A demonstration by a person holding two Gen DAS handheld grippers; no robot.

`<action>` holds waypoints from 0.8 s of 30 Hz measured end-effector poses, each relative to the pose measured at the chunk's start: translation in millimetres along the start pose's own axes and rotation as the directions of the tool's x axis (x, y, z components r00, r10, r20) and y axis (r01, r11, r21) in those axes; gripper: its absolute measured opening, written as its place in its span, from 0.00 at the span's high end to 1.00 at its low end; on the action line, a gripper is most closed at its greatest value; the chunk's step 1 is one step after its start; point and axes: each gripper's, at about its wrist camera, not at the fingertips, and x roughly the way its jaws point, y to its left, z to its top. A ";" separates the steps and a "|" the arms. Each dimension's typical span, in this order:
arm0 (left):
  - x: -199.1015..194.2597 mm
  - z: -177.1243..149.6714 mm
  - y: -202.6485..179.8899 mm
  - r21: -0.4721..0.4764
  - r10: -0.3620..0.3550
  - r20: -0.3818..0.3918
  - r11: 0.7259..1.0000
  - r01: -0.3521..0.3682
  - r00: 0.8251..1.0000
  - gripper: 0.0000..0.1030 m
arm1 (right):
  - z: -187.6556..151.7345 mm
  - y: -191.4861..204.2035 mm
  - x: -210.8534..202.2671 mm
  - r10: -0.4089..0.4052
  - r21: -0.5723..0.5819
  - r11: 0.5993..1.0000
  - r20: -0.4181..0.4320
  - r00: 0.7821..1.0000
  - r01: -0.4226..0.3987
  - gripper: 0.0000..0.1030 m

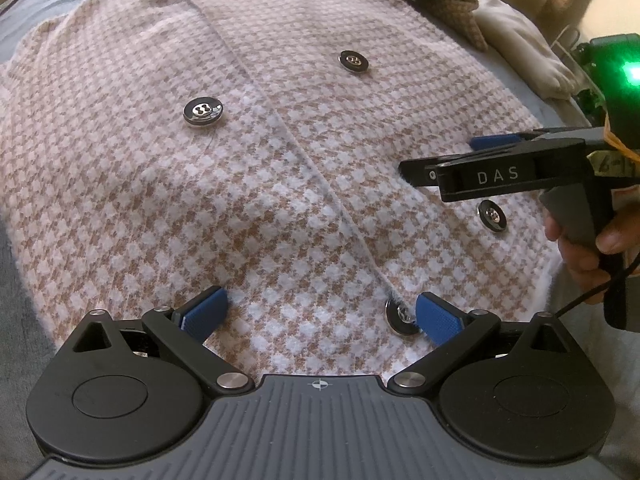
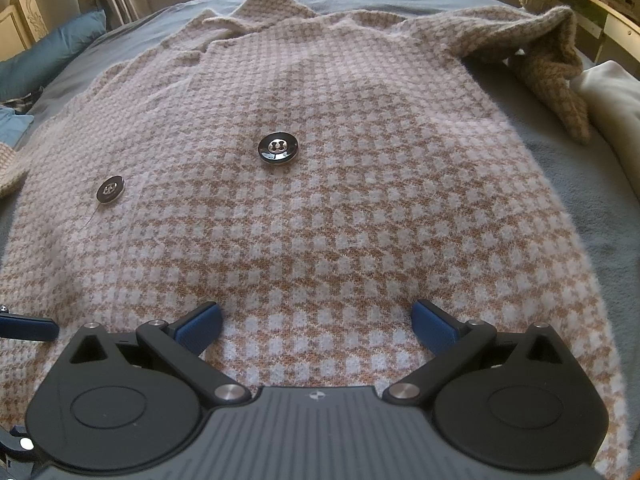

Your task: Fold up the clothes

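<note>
Houndstooth knit jacket [image 2: 340,184] is lying spread flat, front up, on the blue-grey bedcover [image 2: 592,184], running long-axis straight ahead of both jaw sets toward the collar [image 2: 276,0] at the far end. Hem is sitting directly under both tools. Left gripper [image 1: 320,316] is hovering released, jaws wide, bottom button [image 1: 400,316] just inside its right jaw. Right gripper [image 2: 316,320] is also spread open, holding nothing, nearer the jacket's right edge. A sleeve [image 2: 548,60] is bunching far right beside a cream cloth [image 2: 612,96]; open bedcover lies right of the jaws.
</note>
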 end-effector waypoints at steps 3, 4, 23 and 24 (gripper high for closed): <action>0.7 0.7 0.3 -0.001 0.001 -0.002 1.000 -0.001 1.000 0.01 | -0.8 -0.7 -0.1 0.003 0.001 1.000 0.004 1.000 -0.003 0.00; 0.9 1.0 0.3 -0.002 0.002 -0.003 1.000 -0.002 1.000 0.01 | -1.3 -1.0 -0.3 0.004 0.002 1.000 0.007 1.000 -0.004 0.00; 8.2 5.2 0.4 -0.007 0.030 -0.037 1.000 -0.030 0.999 0.00 | 5.7 12.2 -16.1 -0.029 -0.070 0.997 0.084 0.996 0.034 0.00; 8.5 4.9 0.7 -0.007 0.030 -0.038 1.000 -0.031 0.999 0.00 | 6.9 13.8 -17.9 -0.033 -0.078 0.996 0.091 0.995 0.040 0.00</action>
